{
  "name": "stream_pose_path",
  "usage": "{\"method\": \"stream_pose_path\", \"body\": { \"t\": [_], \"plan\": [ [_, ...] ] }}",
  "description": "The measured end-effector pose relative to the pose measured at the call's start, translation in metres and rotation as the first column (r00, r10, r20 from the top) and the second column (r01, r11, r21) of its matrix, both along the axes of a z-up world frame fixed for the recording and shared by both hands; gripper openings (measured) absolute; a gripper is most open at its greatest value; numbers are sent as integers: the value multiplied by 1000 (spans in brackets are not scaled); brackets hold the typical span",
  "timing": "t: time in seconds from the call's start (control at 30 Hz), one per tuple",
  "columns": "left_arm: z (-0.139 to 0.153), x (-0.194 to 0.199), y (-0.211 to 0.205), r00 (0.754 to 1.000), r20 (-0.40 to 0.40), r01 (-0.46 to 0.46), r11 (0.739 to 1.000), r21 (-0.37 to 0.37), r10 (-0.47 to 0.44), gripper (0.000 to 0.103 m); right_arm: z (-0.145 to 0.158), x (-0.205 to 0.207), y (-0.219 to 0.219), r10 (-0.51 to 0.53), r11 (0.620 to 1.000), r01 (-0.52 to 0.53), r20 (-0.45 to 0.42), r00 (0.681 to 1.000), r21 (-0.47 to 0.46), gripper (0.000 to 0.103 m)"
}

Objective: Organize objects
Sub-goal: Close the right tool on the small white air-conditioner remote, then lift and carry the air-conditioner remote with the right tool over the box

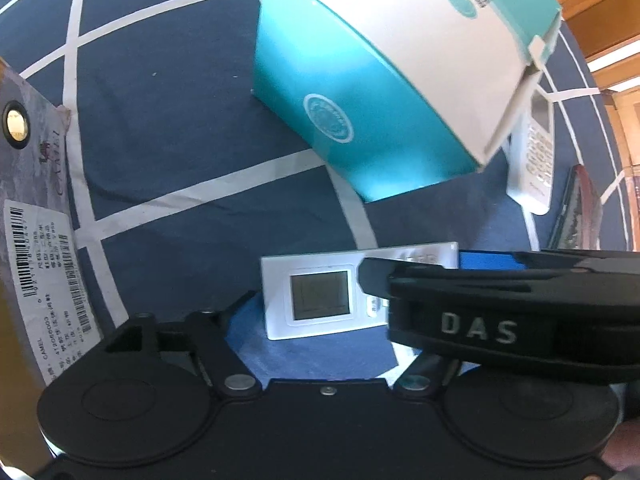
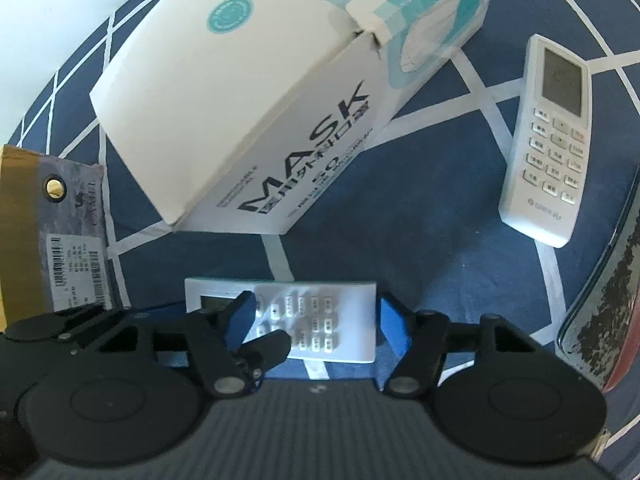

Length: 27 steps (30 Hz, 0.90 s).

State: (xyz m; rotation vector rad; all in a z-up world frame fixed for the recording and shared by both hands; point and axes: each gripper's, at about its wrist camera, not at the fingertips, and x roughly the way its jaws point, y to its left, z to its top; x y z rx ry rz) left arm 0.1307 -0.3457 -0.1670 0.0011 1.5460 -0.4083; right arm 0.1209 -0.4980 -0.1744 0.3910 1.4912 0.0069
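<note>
A small white remote [image 2: 304, 320] with a screen and keypad lies crosswise on the navy cloth; it also shows in the left wrist view [image 1: 320, 296]. My right gripper [image 2: 316, 320] is open, its blue pads either side of the remote's keypad end, just above it. My left gripper [image 1: 352, 304] is open around the remote's screen end; its right side is hidden behind the right gripper's black arm. A teal and white mask box [image 2: 260, 96] lies beyond, also in the left wrist view [image 1: 384, 80]. A second white remote [image 2: 548, 140] lies to the right.
A grey tagged card [image 2: 68, 236] on a brown box sits at the left, also in the left wrist view [image 1: 36, 216]. A dark red-edged book [image 2: 600, 312] lies at the right edge. The navy cloth [image 2: 400, 208] has white lines.
</note>
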Motion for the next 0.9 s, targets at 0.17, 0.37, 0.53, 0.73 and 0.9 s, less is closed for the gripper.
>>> {"method": "stream_pose_path", "body": {
  "t": [0.17, 0.37, 0.53, 0.73, 0.9],
  "plan": [
    [-1, 1, 0, 1000, -7, -7, 1000, 4, 7, 70, 3, 0, -1, 7, 1000, -7, 2, 1000, -6, 65],
    [12, -1, 1, 1000, 12, -20, 999, 30, 19, 70, 8, -3, 1, 14, 1000, -14, 16, 1000, 14, 65],
    [29, -9, 6, 998, 46, -40, 999, 37, 39, 70, 25, -6, 2, 33, 999, -34, 45, 998, 22, 65],
    [58, -28, 17, 992, 103, -73, 997, 40, 68, 70, 49, -17, 16, 61, 998, -64, 98, 993, 26, 65],
    [85, -45, 29, 984, 154, -100, 994, 42, 92, 70, 73, -28, 35, 84, 996, -89, 149, 985, 25, 65]
  ]
}}
